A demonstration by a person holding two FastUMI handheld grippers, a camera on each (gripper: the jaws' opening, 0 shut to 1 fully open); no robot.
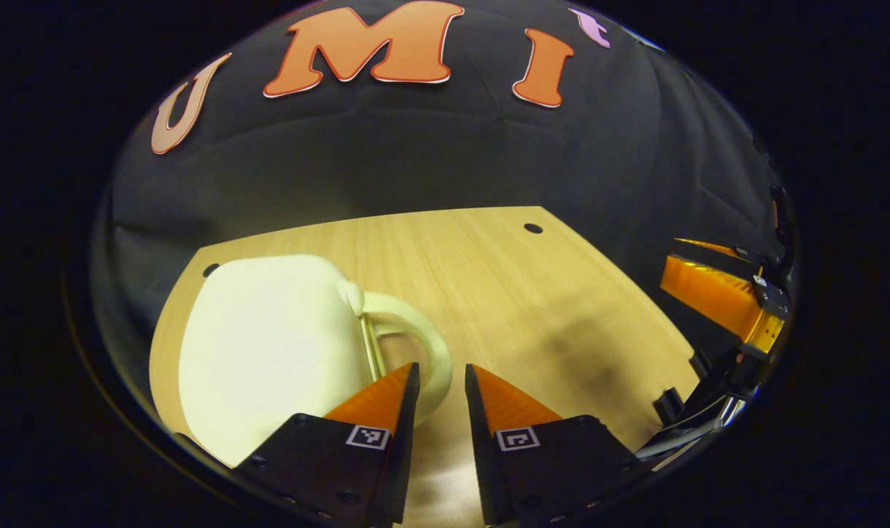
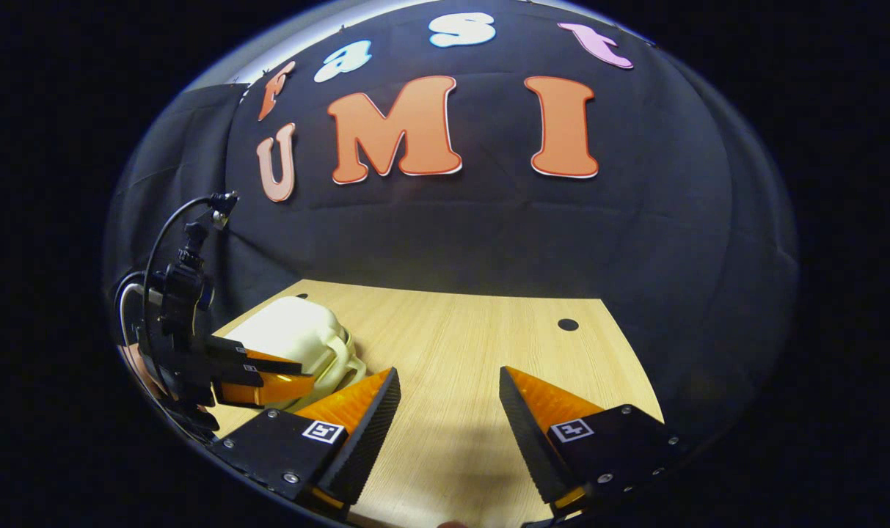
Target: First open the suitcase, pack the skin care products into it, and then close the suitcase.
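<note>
Left gripper view looks down the left gripper [image 1: 442, 385], whose two fingers [image 1: 386, 400] stand a little apart with nothing between them, only bare wood showing in the narrow gap. Just ahead and to that camera's left lies the suitcase [image 1: 268, 352], a small pale cream hard-shell case resting on the counter [image 1: 533, 293] with its lid down. Its looped handle [image 1: 422, 345] juts from the side toward the middle of the counter, and the tip of the near finger overlaps the handle's lower curve in the picture; whether it touches cannot be told. At the right edge of this view part of the right gripper [image 1: 723, 301] shows, held off beyond the counter's edge. A round hole [image 1: 533, 228] sits near the counter's far side.

In the right gripper view, the right gripper [image 2: 449, 400] hovers over the light wooden counter [image 2: 489, 337] with its fingers [image 2: 364, 411] spread wide and empty. To that camera's left, the left gripper [image 2: 268, 378] appears with its cabled camera mount, its fingers pointing at the suitcase [image 2: 298, 337], which lies at the counter's left side near the black cloth wall [image 2: 635, 242].
</note>
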